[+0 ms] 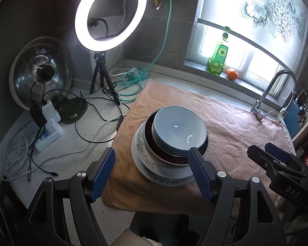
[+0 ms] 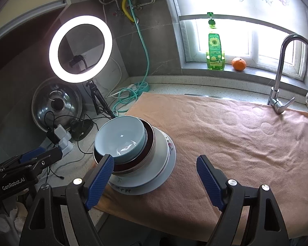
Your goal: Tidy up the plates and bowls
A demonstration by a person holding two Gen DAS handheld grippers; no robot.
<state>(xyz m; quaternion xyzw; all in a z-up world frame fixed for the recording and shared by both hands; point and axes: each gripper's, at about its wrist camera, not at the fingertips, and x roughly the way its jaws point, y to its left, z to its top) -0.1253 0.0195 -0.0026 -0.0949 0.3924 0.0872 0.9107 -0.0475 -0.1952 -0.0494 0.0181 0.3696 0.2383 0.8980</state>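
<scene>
I see a finished-looking stack at frame centre: blue bowl (image 1: 179, 133) nested in a dark bowl (image 1: 152, 141) on floral plates (image 1: 160, 176), on the towel (image 1: 225, 123). My left gripper (image 1: 152, 172) and right gripper (image 2: 155, 179) hang released (nothing held).

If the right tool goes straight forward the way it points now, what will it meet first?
Probably the bare towel. The right tool is open and empty, and the stack with the blue bowl lies by its left finger, off the centre line. Depth is unclear.
</scene>
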